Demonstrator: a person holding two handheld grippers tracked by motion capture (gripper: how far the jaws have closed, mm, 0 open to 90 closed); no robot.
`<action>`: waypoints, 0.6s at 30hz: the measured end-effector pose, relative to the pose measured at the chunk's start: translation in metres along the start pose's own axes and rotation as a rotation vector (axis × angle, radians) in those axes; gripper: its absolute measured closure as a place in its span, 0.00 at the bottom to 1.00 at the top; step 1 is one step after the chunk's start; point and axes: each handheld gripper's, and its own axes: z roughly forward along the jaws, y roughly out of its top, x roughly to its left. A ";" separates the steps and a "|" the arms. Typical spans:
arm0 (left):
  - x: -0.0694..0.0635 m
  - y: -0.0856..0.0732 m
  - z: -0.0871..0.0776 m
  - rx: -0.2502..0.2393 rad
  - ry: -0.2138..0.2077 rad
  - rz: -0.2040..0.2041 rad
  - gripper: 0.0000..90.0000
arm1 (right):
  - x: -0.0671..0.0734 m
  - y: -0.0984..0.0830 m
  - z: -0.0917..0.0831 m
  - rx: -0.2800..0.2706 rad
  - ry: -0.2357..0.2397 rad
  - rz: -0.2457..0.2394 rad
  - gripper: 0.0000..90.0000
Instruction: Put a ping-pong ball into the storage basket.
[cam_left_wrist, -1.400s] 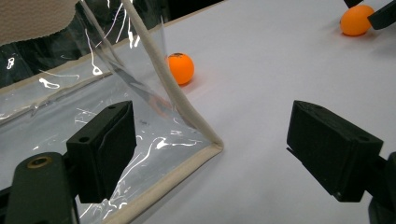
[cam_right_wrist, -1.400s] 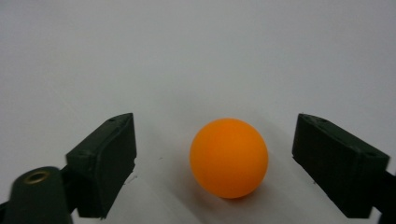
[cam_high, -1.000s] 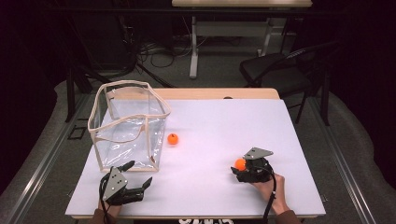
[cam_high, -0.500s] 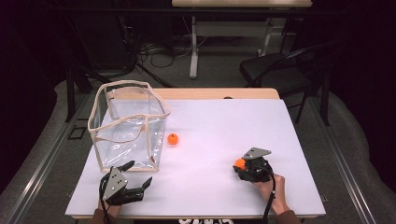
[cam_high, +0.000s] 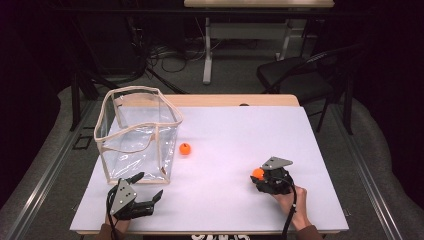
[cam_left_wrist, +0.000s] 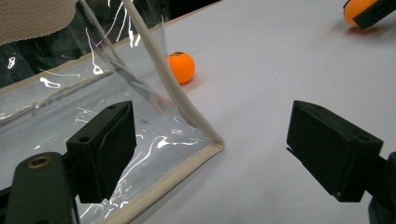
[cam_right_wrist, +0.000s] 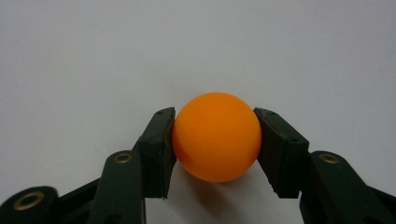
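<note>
Our right claw (cam_right_wrist: 215, 142) has just closed on the orange ball (cam_right_wrist: 216, 136), a pad against each side across its middle, and in the high view it sits at about 4 o'clock on the white table (cam_high: 240, 135) with the ball (cam_high: 258, 173) showing at its tip. Our left claw (cam_left_wrist: 224, 154) stands spread with nothing between the pads, at about 7 o'clock, just beside the near corner of the clear bag (cam_high: 137, 137).

A second orange ball (cam_high: 185, 148) lies loose on the table at roughly 3 o'clock from the bag, close to its side; the left gripper view shows it (cam_left_wrist: 181, 67) just past the bag's cloth-edged corner.

We judge the ball light, hollow and smooth, likely to roll or squirt out if pinched off-centre. The best hold seems to be across its widest line, as now, with gentle pressure, since a thin shell may dent. The bag looks soft and floppy, so its rim may want steadying.
</note>
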 end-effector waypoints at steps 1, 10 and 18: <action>0.000 0.000 0.000 0.000 0.000 0.000 0.17 | 0.000 0.000 -0.001 -0.004 -0.001 0.000 0.56; 0.000 0.000 0.000 0.000 -0.003 0.001 0.18 | 0.001 0.004 -0.009 -0.022 -0.010 -0.002 0.56; 0.000 0.000 0.000 0.001 -0.002 -0.001 0.18 | 0.003 0.010 -0.016 -0.039 -0.012 -0.011 0.56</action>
